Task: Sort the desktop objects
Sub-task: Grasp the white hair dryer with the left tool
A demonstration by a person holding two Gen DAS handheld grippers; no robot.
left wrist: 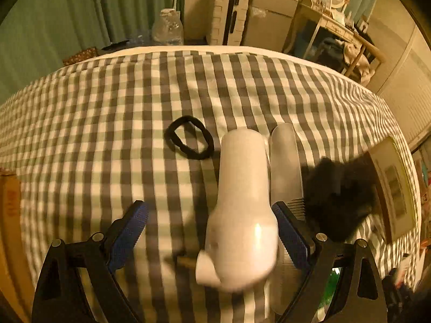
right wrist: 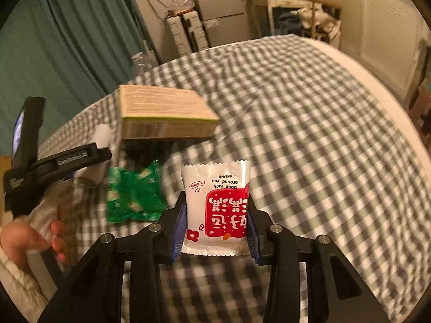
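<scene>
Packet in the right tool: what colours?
White packet with a red printed panel and a small red flower; it shows best in the right wrist view.

A bed (left wrist: pixel 107 107) under a grey-and-white checked cover carries everything. A white bottle (left wrist: pixel 242 188) lies on it; a black hair band (left wrist: pixel 188 141) sits just left of the bottle, a clear comb (left wrist: pixel 285 161) touches its right side, and beyond the comb come a black fuzzy thing (left wrist: pixel 339 191) and a flat box (left wrist: pixel 390 185). A green packet (right wrist: pixel 134 193) lies near that box.

White-red sachet (right wrist: pixel 215 204) upright, clamped
</scene>
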